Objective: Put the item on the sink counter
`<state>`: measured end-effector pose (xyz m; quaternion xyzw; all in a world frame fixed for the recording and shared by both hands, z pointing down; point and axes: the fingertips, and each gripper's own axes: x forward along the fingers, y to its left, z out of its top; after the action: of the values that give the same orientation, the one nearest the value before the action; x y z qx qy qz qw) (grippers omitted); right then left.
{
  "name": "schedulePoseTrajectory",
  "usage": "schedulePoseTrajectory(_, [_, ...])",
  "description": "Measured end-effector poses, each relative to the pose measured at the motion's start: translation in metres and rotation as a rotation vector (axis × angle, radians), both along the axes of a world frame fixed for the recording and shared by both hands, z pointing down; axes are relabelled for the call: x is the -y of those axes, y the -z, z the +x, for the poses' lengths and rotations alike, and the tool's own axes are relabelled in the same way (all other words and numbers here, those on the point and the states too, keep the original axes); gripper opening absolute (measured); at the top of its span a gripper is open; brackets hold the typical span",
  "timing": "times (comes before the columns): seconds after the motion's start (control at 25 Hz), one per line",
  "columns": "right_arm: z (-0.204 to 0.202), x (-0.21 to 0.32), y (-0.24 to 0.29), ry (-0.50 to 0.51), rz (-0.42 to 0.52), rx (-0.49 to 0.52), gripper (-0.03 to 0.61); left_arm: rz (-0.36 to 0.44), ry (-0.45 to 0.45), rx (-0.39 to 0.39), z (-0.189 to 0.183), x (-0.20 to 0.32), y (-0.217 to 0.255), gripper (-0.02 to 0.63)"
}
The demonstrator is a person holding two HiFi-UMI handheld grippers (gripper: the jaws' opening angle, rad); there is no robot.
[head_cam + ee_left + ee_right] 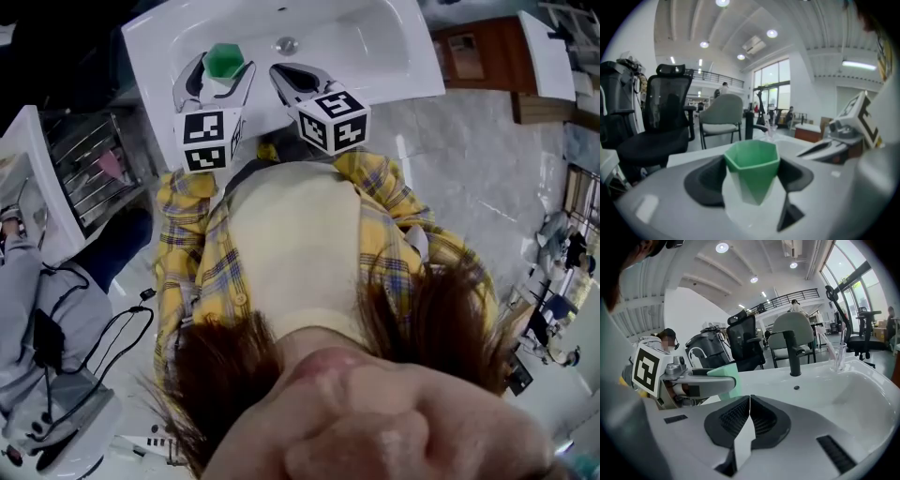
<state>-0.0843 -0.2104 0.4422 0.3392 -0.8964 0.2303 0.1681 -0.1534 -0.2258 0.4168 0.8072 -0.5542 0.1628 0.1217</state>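
Observation:
A green faceted cup (224, 60) (753, 164) sits upright between the dark pads of my left gripper (217, 77) (752, 176), which is shut on it. The cup is over the front left rim of the white sink (375, 56); whether its base touches the rim is hidden. In the right gripper view the cup (726, 373) shows just behind the left gripper (696, 383). My right gripper (296, 77) (749, 416) hovers beside it over the sink's front edge, its jaws shut together with nothing in them.
The basin has a drain (287, 44) and a black faucet (792, 355). A clear glass (837, 356) with sticks in it stands on the far rim. A towel rack (84, 164) lies left of the sink, a wooden cabinet (478, 52) right. Office chairs (663, 126) stand beyond.

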Motion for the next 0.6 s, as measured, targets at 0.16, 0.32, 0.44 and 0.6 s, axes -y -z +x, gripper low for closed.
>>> schedulePoseTrajectory(0.16, [-0.004,0.023,-0.004,0.011,-0.005,-0.005,0.014,0.010,0.039,-0.012,-0.011,0.030,-0.004,0.330])
schedulePoseTrajectory(0.32, [-0.002,0.041,-0.008,0.029,-0.009,-0.008,0.014,0.029,0.094,-0.019,-0.022,0.058,-0.008,0.330])
schedulePoseTrajectory(0.44, [-0.002,0.052,-0.015,0.039,-0.024,-0.010,0.014,0.043,0.142,-0.002,-0.033,0.076,-0.015,0.330])
schedulePoseTrajectory(0.6, [-0.004,0.068,-0.023,0.056,-0.036,-0.011,0.014,0.057,0.182,0.024,-0.045,0.098,-0.026,0.330])
